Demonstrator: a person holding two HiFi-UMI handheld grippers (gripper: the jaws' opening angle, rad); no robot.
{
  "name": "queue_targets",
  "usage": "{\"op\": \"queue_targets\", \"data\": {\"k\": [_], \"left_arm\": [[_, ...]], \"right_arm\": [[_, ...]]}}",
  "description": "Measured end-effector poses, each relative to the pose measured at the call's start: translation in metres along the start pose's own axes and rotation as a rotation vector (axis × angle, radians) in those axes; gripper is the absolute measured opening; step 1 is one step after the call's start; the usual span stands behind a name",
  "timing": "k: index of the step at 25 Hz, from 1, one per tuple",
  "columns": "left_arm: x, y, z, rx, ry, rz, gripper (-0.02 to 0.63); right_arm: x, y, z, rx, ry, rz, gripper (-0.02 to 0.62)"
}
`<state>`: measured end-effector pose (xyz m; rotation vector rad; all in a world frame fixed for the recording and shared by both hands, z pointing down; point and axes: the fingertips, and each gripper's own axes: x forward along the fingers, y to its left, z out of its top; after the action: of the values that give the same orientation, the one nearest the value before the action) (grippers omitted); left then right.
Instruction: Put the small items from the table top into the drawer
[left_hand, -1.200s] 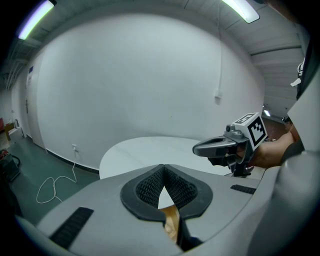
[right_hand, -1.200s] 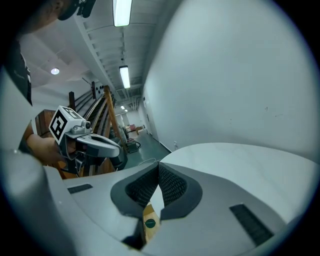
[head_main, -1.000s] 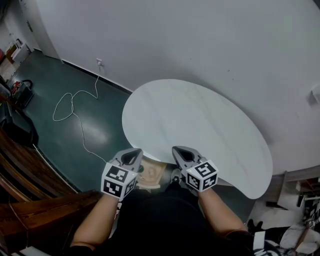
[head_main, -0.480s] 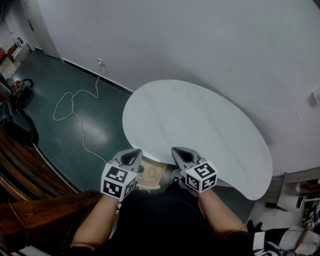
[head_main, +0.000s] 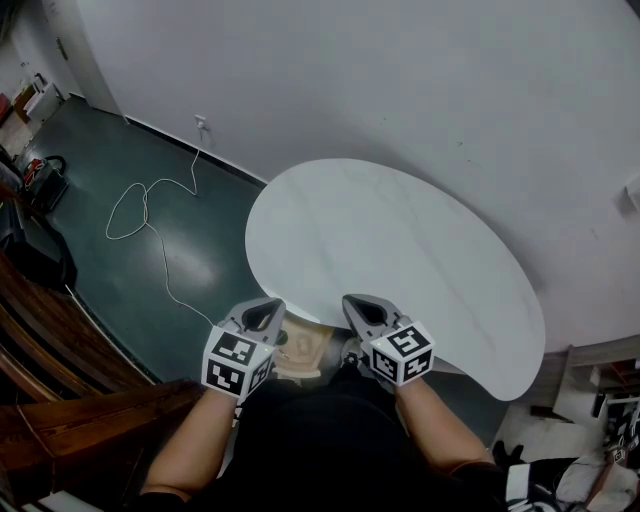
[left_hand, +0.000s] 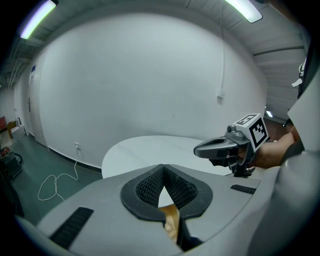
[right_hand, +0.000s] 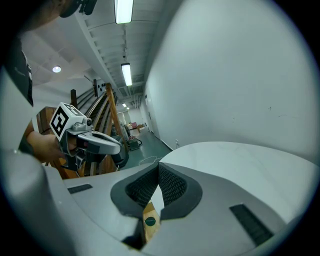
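Left gripper (head_main: 274, 305) and right gripper (head_main: 352, 300) are hovering side by side at the near edge of the white table (head_main: 400, 240), each with jaws pressed together on nothing. Between them, under the tabletop, the wooden drawer (head_main: 310, 352) is showing, holding a small green item (head_main: 283, 338).

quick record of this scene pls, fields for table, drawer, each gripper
table: white rounded top, no small items seen on it
drawer: wooden, open at the table's near edge
in drawer: round green item; the rest is hidden
left gripper: shut, empty, above the drawer
right gripper: shut, empty, beside the left one
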<state>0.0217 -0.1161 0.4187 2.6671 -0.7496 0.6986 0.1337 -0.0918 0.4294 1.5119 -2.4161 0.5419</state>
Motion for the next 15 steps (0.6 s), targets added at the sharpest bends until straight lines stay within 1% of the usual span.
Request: {"op": "queue_targets", "data": {"k": [15], "left_arm": [[-0.0018,0.0043,0.0006,-0.005,-0.012,0.003,0.014]], "right_arm": [[0.0029,0.0017,0.0011,-0.008,0.007,0.001,0.008]]}}
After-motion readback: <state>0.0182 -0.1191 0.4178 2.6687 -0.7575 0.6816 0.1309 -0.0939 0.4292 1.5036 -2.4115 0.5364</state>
